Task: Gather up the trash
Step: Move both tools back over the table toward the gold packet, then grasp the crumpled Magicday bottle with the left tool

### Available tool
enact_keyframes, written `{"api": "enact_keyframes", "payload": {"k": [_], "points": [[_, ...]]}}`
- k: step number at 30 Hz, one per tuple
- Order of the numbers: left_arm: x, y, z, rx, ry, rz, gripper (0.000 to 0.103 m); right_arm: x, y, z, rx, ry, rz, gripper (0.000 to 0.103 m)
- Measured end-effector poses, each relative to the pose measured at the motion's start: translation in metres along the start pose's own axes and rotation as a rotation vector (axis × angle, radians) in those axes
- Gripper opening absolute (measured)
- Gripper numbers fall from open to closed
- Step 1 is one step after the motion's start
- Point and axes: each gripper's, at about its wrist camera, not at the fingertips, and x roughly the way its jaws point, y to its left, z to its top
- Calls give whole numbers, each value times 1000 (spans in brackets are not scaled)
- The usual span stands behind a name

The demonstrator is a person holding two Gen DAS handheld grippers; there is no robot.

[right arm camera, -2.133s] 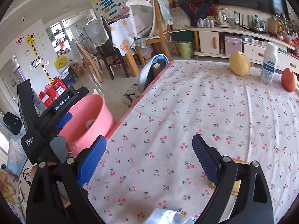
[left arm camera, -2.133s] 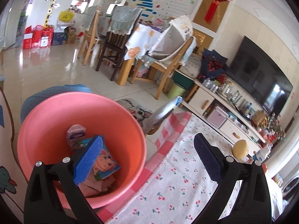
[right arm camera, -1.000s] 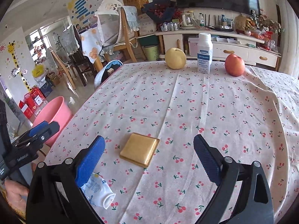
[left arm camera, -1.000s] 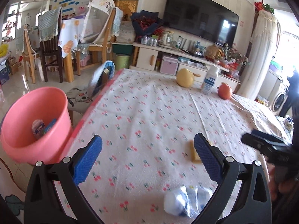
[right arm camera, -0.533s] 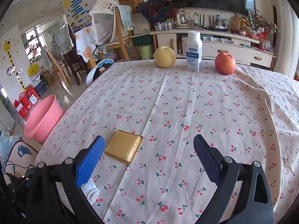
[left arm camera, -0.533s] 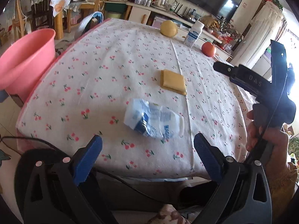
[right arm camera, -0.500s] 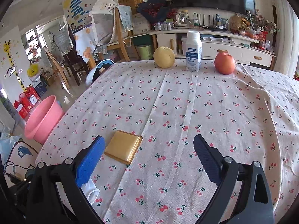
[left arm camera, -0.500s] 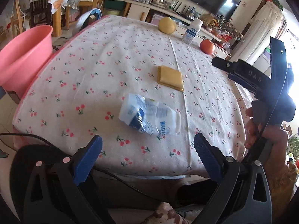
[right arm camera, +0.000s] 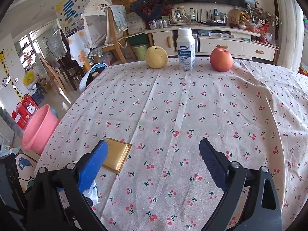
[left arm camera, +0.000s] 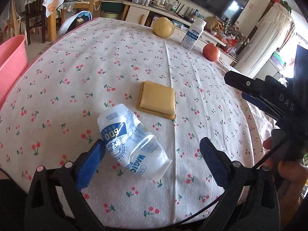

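Two hand-held grippers are hovering over a bench covered in a cherry-print tablecloth (left arm camera: 123, 61). The left hand-held gripper (left arm camera: 152, 158) is standing with its blue-padded jaws wide apart, and a crumpled white-and-blue plastic wrapper (left arm camera: 130, 142) is lying on the cloth between them, its near end just beside the left pad, though contact cannot be told. A flat yellow square pad (left arm camera: 157, 100) is sitting just beyond the wrapper at 12 o'clock, close to it but apart.

The right hand-held gripper (right arm camera: 153, 165) is also spread open and holding nothing, showing at 3 o'clock in the left wrist view with a hand around its grip. In its own view the yellow pad is lying at 10 o'clock, partly behind the left pad, and a corner of the wrapper is peeking out at 8 o'clock.

Along the far edge of the bench a yellow pear (right arm camera: 156, 57), a white milk bottle (right arm camera: 185, 49) and a red apple (right arm camera: 221, 60) are standing in a row, well apart from the wrapper. A pink plastic tub (right arm camera: 39, 128) is standing on the floor off the bench's left side, at 9 o'clock.
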Motion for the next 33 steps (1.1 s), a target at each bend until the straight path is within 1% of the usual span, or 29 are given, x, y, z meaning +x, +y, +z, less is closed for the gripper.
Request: {"api": "enact_keyframes", "payload": {"k": [4,7,9,10,11,12,15,17,19,22,26,29,33], "points": [[11,-5,3,44,-15,52,99,4,-5,3,2,8,-11,95],[14,-6,-1,95,-28,125,98,8,-4,4,-5,23,-12,95],[17,-5,-1,120,-33,181,92,11,-3,4,5,32,24,95],[18,-3,-2,129,-29,198,82,12,-2,4,9,38,43,95],[17,-4,-2,150,-42,220,73,14,-1,4,6,44,51,95],[17,-5,-2,166,-45,230,70,16,2,4,-3,51,50,95],[17,-6,-2,187,-54,231,60,24,8,2,-31,80,40,95],[16,-6,-1,206,-65,237,47,30,11,1,-41,102,46,95],[16,-3,1,209,-68,228,43,36,17,-2,-60,123,52,95],[17,2,4,207,-70,210,41,45,25,-5,-95,147,51,95],[18,13,12,182,-71,189,40,51,36,-8,-147,158,46,95],[18,24,18,157,-73,185,40,57,40,-11,-153,169,52,95],[15,36,26,119,-86,158,38,65,45,-12,-164,178,63,95]]}}
